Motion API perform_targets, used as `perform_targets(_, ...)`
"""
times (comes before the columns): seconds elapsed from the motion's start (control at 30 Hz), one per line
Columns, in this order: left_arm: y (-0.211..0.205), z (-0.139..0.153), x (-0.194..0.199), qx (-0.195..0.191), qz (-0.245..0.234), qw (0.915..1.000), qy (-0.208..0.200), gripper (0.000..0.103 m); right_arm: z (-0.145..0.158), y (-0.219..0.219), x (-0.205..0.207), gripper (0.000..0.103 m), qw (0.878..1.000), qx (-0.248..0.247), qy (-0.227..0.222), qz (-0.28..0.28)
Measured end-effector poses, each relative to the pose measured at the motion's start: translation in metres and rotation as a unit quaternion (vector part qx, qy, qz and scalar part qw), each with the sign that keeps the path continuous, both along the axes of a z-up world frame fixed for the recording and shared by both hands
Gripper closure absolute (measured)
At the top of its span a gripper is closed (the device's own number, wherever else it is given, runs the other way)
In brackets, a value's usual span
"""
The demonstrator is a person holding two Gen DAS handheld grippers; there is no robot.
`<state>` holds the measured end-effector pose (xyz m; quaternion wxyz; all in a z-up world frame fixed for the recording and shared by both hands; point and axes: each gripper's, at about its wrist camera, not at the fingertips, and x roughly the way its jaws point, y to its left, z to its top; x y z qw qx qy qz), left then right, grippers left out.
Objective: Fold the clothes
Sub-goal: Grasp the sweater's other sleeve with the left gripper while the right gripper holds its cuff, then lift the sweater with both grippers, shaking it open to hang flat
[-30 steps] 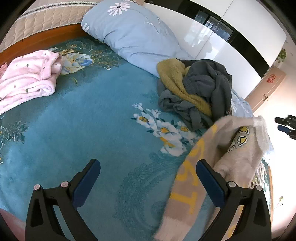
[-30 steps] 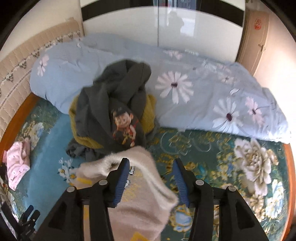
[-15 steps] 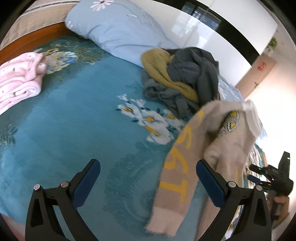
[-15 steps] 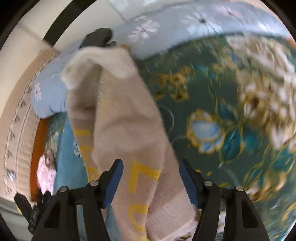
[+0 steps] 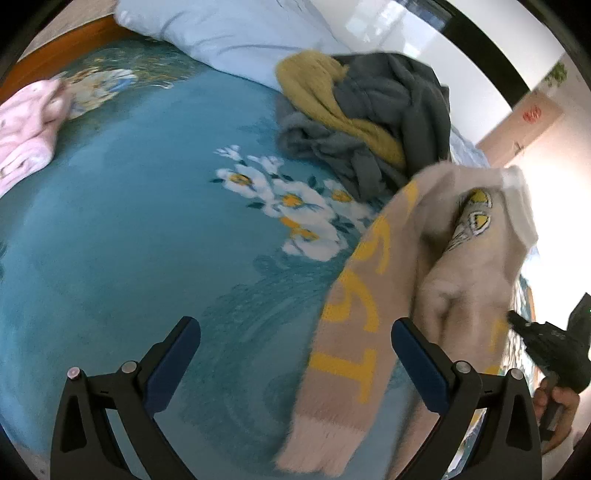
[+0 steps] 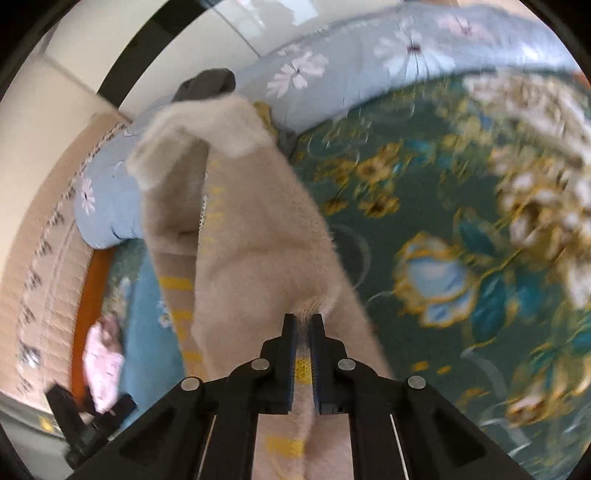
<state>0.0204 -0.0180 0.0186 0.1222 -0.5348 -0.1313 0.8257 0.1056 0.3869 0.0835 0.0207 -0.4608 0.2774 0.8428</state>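
Right gripper (image 6: pixel 303 320) just clamped onto fuzzy beige yellow-lettered sweater (image 6: pixel 258 251); left gripper (image 5: pixel 295 345) gapes empty, likely must seize another edge for spreading.

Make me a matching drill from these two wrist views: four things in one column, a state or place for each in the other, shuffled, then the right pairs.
Things:
1. right tool
2. left tool
3. pink garment
4. grey and mustard clothes

States or places:
A. wide open, nothing between the pads
B. heaped beside the pale blue pillow
C. pinched shut on the beige sweater
D. at the far left edge of the blue bedspread

Pairs: 1-C, 2-A, 3-D, 4-B
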Motion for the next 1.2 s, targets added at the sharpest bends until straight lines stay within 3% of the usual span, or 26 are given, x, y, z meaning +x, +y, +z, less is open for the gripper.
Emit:
perform_targets(0.03,0.006,-0.001,-0.005,-0.009,-0.009,0.9999,-0.001,0.0,0.004,0.005,0.004,0.103,1.0,0.02,0.002,-0.004)
perform_targets(0.1,0.019,-0.002,-0.014,-0.023,-0.03,0.9993,0.0,0.0,0.011,0.011,0.009,0.103,0.997,0.08,-0.001,-0.013)
perform_targets(0.13,0.026,-0.001,-0.02,-0.028,-0.041,0.9988,0.002,0.0,0.012,0.015,0.01,0.103,0.996,0.083,-0.002,-0.014)
perform_targets(0.23,0.044,0.004,-0.034,-0.033,-0.063,0.9974,0.015,0.0,0.009,0.026,0.013,0.103,0.998,0.059,-0.01,-0.024)
perform_targets(0.43,0.076,0.007,-0.061,-0.046,-0.088,0.9947,0.029,0.0,-0.011,0.027,0.011,0.098,0.998,-0.051,-0.013,-0.047)
perform_targets(0.57,0.096,-0.005,-0.075,-0.066,-0.104,0.9922,0.018,0.002,-0.012,0.01,0.012,0.098,0.998,-0.055,-0.024,-0.029)
perform_targets(0.6,0.101,-0.009,-0.078,-0.073,-0.114,0.9907,0.016,0.005,-0.011,0.008,0.013,0.098,0.998,-0.05,-0.026,-0.024)
perform_targets(0.63,0.106,-0.012,-0.081,-0.081,-0.124,0.9889,0.013,0.015,-0.01,0.006,0.014,0.098,0.998,-0.045,-0.028,-0.019)
perform_targets(0.67,0.109,-0.015,-0.083,-0.087,-0.131,0.9875,0.006,0.033,-0.009,0.004,0.015,0.098,0.998,-0.044,-0.03,-0.017)
perform_targets(0.7,0.112,-0.02,-0.087,-0.082,-0.137,0.987,-0.018,0.044,-0.009,0.003,0.017,0.098,0.998,-0.047,-0.032,-0.017)
perform_targets(0.73,0.113,-0.025,-0.091,-0.067,-0.138,0.9872,-0.044,0.065,-0.009,0.002,0.019,0.098,0.998,-0.051,-0.032,-0.017)
perform_targets(0.77,0.113,-0.027,-0.091,-0.057,-0.134,0.9877,-0.057,0.079,-0.009,0.002,0.022,0.098,0.998,-0.056,-0.032,-0.017)
perform_targets(0.83,0.113,-0.03,-0.092,-0.04,-0.126,0.9882,-0.078,0.093,-0.01,0.0,0.023,0.098,0.998,-0.054,-0.036,-0.015)
perform_targets(0.97,0.106,-0.022,-0.079,-0.025,-0.128,0.9899,-0.056,0.096,-0.013,-0.003,0.02,0.098,0.998,-0.047,-0.044,-0.015)
perform_targets(1.07,0.082,-0.017,-0.068,0.0,-0.104,0.9936,-0.044,0.096,-0.01,-0.001,0.016,0.095,0.997,-0.054,-0.037,-0.028)
perform_targets(1.13,0.063,-0.015,-0.061,0.006,-0.085,0.9956,-0.038,0.097,-0.009,0.0,0.013,0.071,0.997,-0.058,-0.031,-0.038)
perform_targets(1.2,0.042,-0.012,-0.053,0.009,-0.066,0.9973,-0.03,0.097,-0.008,0.0,0.01,0.055,0.997,-0.063,-0.026,-0.045)
